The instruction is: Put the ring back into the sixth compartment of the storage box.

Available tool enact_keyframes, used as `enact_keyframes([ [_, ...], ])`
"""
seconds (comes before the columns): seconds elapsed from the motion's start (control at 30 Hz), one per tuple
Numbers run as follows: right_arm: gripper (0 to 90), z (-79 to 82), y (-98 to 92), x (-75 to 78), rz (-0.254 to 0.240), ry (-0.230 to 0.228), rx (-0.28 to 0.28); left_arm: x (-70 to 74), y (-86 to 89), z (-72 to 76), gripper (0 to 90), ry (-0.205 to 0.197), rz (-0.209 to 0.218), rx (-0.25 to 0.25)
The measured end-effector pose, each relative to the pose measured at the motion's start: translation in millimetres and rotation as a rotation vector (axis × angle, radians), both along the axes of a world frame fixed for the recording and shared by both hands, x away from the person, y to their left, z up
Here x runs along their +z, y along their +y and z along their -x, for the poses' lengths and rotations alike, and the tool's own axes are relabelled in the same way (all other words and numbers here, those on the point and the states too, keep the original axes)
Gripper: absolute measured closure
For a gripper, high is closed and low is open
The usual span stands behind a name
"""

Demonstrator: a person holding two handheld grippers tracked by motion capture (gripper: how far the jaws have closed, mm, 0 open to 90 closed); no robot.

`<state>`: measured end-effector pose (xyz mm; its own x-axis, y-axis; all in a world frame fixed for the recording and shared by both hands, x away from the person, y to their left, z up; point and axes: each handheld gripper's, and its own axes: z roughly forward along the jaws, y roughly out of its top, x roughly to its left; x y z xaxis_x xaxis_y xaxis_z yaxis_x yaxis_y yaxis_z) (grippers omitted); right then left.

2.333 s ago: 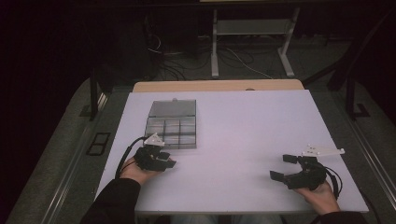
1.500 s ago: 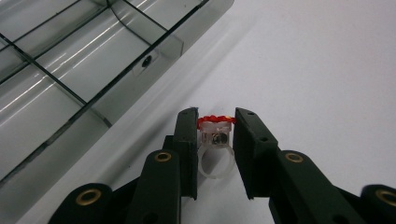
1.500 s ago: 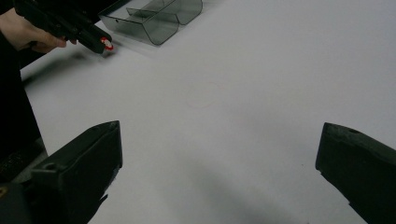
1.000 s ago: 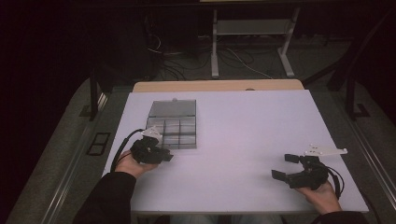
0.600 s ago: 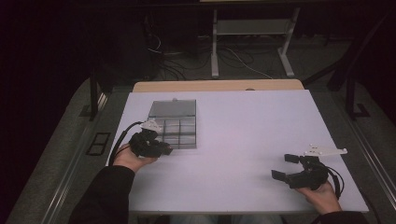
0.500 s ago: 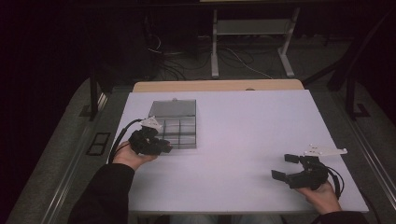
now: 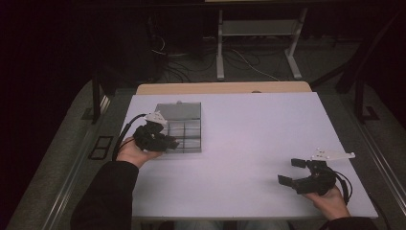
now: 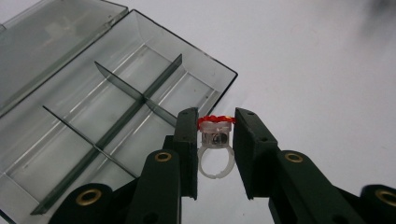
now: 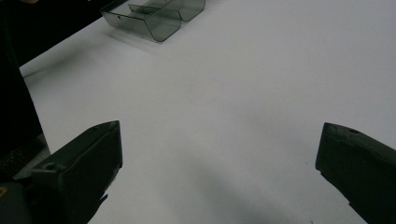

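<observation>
- Dark floor surrounds you on every side, with loose cables and a pale metal stand [image 7: 258, 43] lying past the far edge of the bench.
- Your white bench [image 7: 249, 143] is the largest thing in front of you, its top bare apart from one box; a strip of wooden edge shows along its far side.
- Your smoke-grey plastic box [image 7: 184, 132] sits at the left of the bench with its lid [image 8: 51, 42] folded back flat; thin dividers split it into compartments, and the ones you can see hold nothing. No brand, label or writing can be read on it.
- Your left gripper [image 8: 212, 140] hovers at the near left corner of that box, and its jaws are clamped on the ring.
- Your right gripper [image 7: 293, 173] rests well apart near the right front corner of the bench, jaws spread wide with nothing between them.
- Your ring [image 8: 215, 149] is the smallest piece: a clear plastic band with a red top, pinched at the head between the left jaws, above the bench just beside the box's corner.
</observation>
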<state>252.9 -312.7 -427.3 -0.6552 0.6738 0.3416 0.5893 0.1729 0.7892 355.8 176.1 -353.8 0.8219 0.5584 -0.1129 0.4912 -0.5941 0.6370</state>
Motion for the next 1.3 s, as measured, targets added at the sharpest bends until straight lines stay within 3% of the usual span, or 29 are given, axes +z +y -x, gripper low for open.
enact_keyframes([
  [0.5,0.7,-0.2,-0.1,0.0,-0.001,-0.001,0.002,7.9,-9.6,-15.4,70.7,-0.010,-0.014,-0.004],
  [0.97,0.7,-0.4,-1.0,-0.1,-0.003,-0.004,0.003,6.6,-17.3,-37.5,70.7,-0.007,-0.018,0.011],
  [1.3,0.7,-0.4,-1.1,-0.2,-0.002,-0.003,0.004,9.4,-19.5,-51.5,70.7,-0.017,-0.001,0.034],
])
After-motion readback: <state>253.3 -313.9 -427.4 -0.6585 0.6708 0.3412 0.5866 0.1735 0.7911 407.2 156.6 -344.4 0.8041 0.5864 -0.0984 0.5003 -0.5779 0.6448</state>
